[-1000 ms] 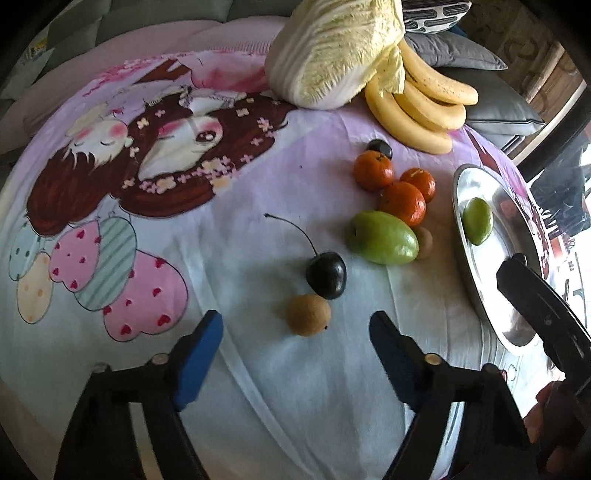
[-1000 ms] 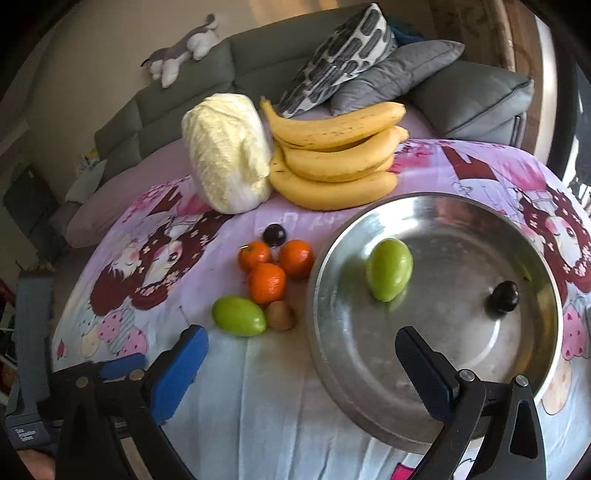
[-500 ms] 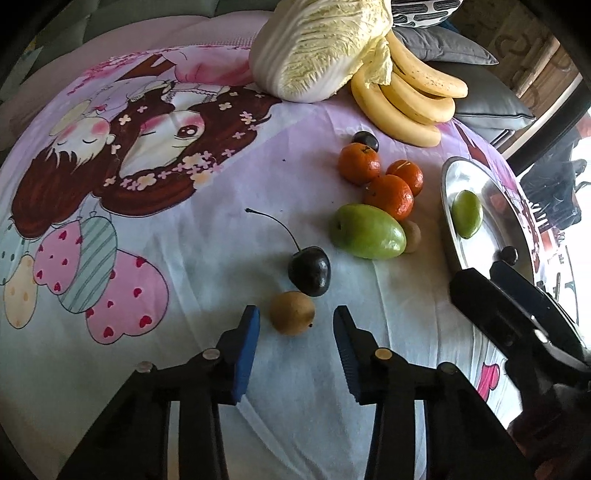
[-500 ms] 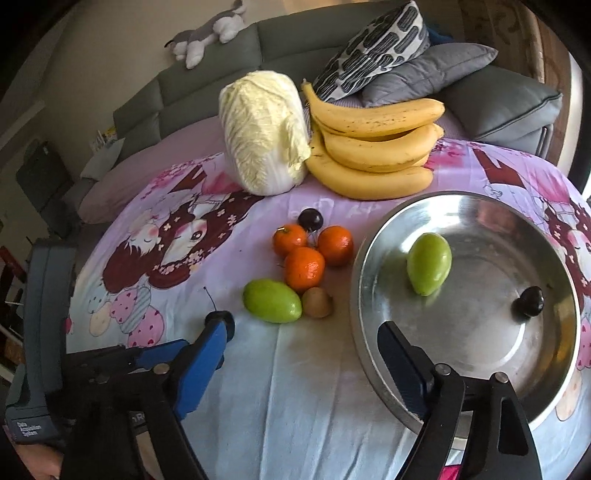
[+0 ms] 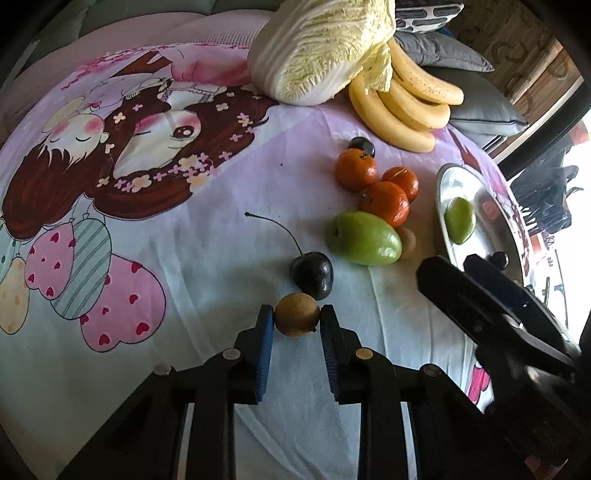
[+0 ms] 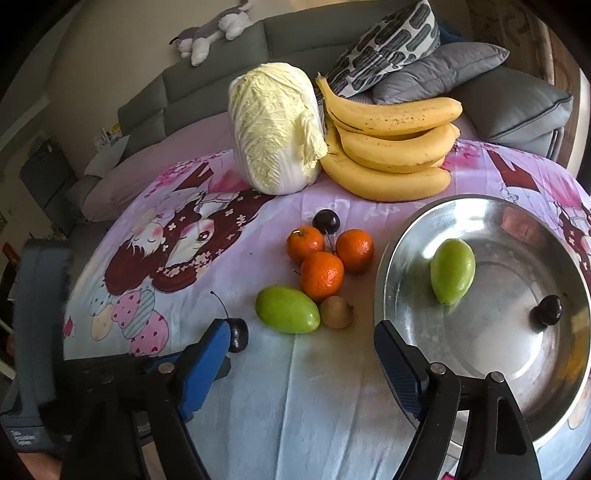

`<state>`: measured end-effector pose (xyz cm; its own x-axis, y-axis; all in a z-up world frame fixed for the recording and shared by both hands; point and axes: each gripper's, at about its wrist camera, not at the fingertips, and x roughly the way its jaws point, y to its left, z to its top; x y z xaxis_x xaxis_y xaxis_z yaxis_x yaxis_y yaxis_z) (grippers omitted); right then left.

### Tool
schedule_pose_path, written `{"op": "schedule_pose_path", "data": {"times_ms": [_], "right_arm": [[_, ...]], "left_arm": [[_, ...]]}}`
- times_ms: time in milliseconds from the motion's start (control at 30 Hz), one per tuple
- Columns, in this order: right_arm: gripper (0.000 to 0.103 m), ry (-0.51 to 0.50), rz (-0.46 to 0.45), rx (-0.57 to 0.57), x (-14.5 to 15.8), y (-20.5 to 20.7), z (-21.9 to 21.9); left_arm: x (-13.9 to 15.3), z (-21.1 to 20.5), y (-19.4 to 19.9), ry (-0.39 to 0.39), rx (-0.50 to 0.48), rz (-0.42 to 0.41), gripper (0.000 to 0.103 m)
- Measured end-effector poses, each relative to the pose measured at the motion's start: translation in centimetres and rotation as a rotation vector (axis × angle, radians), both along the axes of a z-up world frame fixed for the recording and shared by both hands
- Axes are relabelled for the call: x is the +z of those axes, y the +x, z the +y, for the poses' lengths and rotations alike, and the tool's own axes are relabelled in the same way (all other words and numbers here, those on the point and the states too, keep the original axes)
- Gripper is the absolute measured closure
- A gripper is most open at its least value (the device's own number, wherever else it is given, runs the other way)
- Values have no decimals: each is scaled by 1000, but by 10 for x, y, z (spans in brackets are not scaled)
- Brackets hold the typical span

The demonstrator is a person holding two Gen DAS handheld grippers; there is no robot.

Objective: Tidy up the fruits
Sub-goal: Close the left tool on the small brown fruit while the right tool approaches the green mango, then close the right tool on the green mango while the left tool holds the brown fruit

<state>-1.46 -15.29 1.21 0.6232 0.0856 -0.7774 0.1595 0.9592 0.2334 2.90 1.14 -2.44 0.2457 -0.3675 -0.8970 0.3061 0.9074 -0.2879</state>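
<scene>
My left gripper is shut on a small brown fruit that rests on the cartoon-print cloth. A dark cherry with a long stem lies just beyond it. Further on are a green fruit, three oranges, another small brown fruit and a dark cherry. The steel bowl on the right holds a green fruit and a dark cherry. My right gripper is open and empty, low over the cloth beside the bowl's near rim.
A napa cabbage and a bunch of bananas lie at the far side of the cloth. Grey cushions and a sofa with a plush toy stand behind. The right gripper's body crosses the left wrist view.
My left gripper moved forward and closed from wide open onto the small brown fruit. My right gripper drifted left, so the bowl sits further right in its view.
</scene>
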Motion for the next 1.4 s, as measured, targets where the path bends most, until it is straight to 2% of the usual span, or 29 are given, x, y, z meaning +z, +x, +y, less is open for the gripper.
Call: {"op": "schedule_pose_path", "data": {"times_ms": [133,467,633,1300,1400], "right_arm": [[26,9,5,-20,-3,4,-2],[29,-3,36,-25,-10,20,12],[37,-9,80,-24,-22,29,19],[39,-77,109,-50,-29,46,33],[39,-59,126,-42,-32,46,33]], "left_arm": [[2,7,2,-20,20,5,77],[8,31,16,-43,104,-11,77],[6,33,19,-54,115,9,77],[7,34,19,-85,126,21,77],[7,34,18,-86,128,22,77]]}}
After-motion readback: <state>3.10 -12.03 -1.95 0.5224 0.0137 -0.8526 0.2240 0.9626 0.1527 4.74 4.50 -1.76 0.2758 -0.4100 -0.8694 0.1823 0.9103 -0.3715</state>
